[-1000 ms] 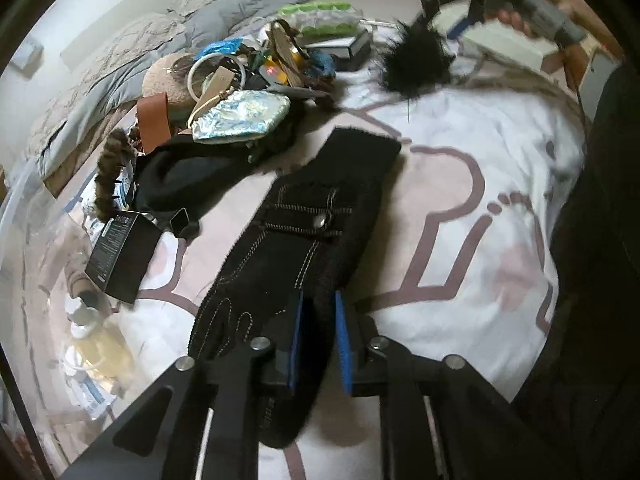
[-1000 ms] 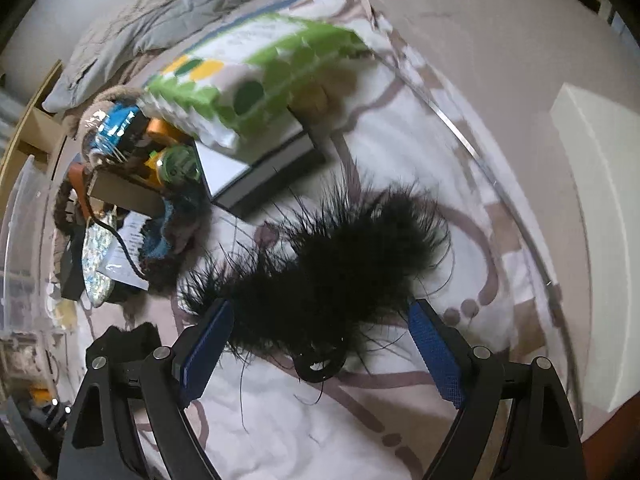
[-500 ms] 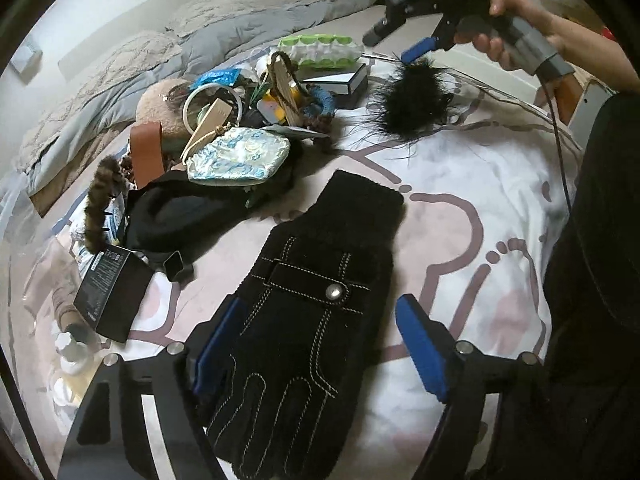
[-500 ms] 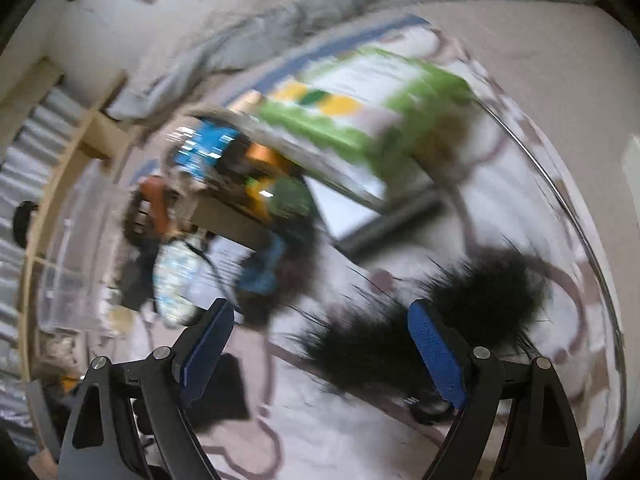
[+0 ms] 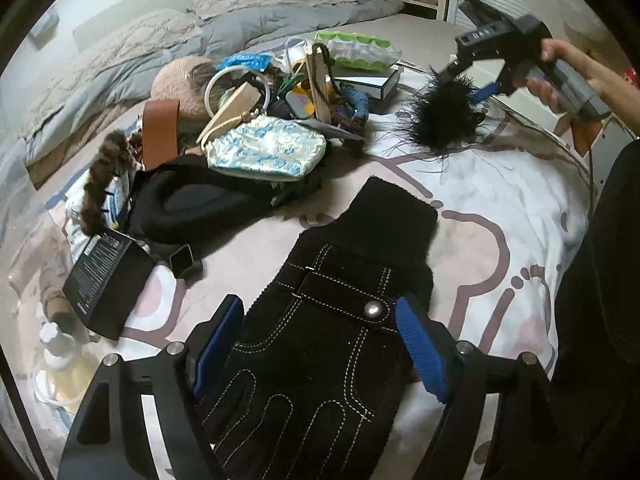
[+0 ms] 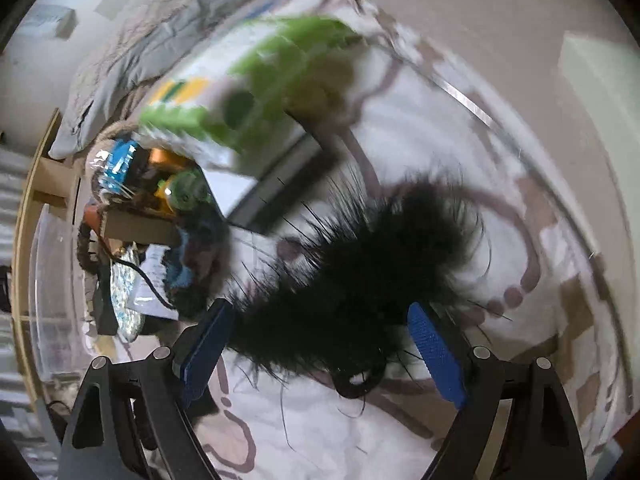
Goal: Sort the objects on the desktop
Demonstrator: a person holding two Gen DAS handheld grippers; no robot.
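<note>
1. At the far left of my left wrist view, a black box (image 5: 106, 278) lies on the patterned cloth (image 5: 500, 200) that covers the surface, with a furry brown tail-like piece (image 5: 102, 178) just above it.
2. Moving right, a heap of things sits together: a brown leather strap (image 5: 159, 132), a white ring (image 5: 236, 88), a shiny blue-and-white pouch (image 5: 266, 152) resting on a black knitted item (image 5: 200, 204), and a green-and-white packet (image 5: 358, 50) on top of a dark book (image 5: 370, 82).
3. My left tool (image 5: 320, 344) is spread wide, its 2 blue pads on either side of the black glove (image 5: 320, 344). The glove lies flat on the cloth, cuff pointing away from me, fingers toward me. I cannot tell whether the pads touch it.
4. Further right, the black feather puff (image 5: 440, 118) lies on the cloth near the book, well apart from the glove.
5. My right tool (image 5: 478, 84) is at the puff's far side, gripped by my right hand (image 5: 560, 76).
6. In my right wrist view, the right tool (image 6: 320, 348) is spread apart, with the feather puff (image 6: 372, 280) lying between the 2 blue pads, not clamped. A small black loop (image 6: 360, 380) shows at its near end. The packet (image 6: 248, 100) behind is blurred.
</note>
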